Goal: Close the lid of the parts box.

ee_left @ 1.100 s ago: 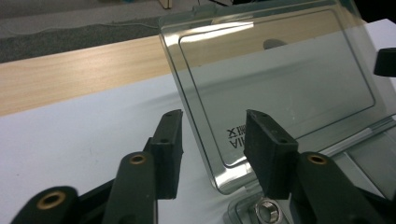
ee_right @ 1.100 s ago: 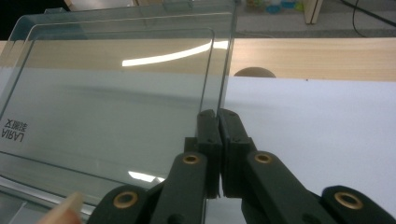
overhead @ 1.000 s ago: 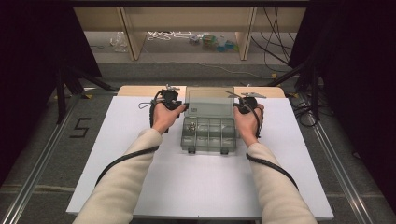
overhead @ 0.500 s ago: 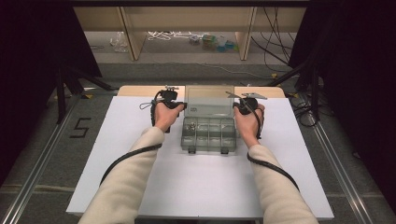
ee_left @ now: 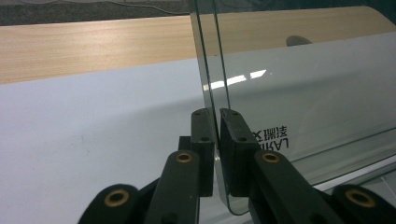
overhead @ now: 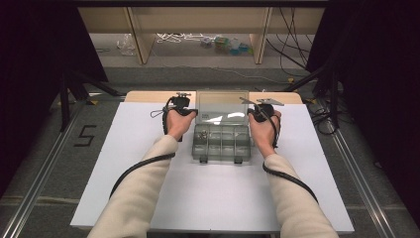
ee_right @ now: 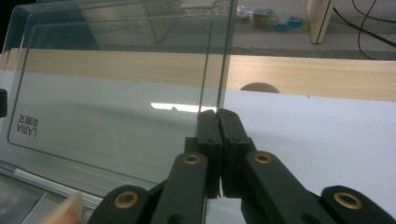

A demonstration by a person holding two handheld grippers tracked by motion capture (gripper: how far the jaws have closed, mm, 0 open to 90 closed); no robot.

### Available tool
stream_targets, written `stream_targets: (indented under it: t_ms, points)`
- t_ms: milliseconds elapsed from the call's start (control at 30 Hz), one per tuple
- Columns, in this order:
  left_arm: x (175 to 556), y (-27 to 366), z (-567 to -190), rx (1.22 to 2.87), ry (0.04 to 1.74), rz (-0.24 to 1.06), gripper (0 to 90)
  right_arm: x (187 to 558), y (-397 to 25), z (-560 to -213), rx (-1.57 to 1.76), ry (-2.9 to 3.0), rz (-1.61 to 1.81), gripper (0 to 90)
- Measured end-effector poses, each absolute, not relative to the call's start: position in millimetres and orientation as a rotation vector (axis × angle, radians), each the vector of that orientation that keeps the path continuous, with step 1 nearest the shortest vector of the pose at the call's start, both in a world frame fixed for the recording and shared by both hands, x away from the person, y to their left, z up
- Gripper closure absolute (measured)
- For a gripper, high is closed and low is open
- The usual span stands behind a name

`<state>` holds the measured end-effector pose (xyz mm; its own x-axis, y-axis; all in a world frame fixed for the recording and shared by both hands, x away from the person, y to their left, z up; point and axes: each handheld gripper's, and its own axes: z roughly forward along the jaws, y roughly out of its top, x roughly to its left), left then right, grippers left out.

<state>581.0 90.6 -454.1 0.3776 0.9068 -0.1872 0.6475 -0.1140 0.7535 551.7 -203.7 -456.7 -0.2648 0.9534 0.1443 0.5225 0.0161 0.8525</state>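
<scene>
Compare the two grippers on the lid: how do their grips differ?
The left gripper pinches the lid's left edge; the right gripper pinches its right edge. The right gripper carries a grey plate on top; the left gripper shows none. Both are shut on the clear lid, which stands raised behind the open box.

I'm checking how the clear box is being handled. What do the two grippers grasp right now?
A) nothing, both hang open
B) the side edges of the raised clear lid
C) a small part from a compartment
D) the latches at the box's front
B: in the gripper views, the left gripper and the right gripper each pinch an edge of the raised clear lid of the box.
</scene>
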Motion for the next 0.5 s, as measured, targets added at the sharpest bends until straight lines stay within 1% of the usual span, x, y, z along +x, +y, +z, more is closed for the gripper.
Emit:
stream_targets:
  t_ms: [133, 167, 267, 467, 500]
  points:
    - [577.9, 89.9, -453.5, 1.829, 1.369, 0.428, 86.3, 552.0, -203.6, -456.7, 1.510, 1.822, 1.169, 89.3]
    - [577.6, 87.3, -454.1, 1.785, 1.385, 0.427, 86.7, 551.9, -203.8, -456.4, 1.510, 1.823, 1.167, 89.3]
    - [575.8, 87.3, -453.4, 1.762, 1.396, 0.423, 87.8, 551.7, -204.1, -456.0, 1.516, 1.825, 1.165, 89.0]
    - [572.3, 86.6, -452.1, 1.745, 1.397, 0.435, 88.6, 551.9, -205.7, -456.0, 1.516, 1.828, 1.182, 88.3]
    - [571.2, 88.7, -451.5, 1.777, 1.384, 0.442, 88.7, 551.9, -205.4, -456.2, 1.520, 1.822, 1.184, 88.0]
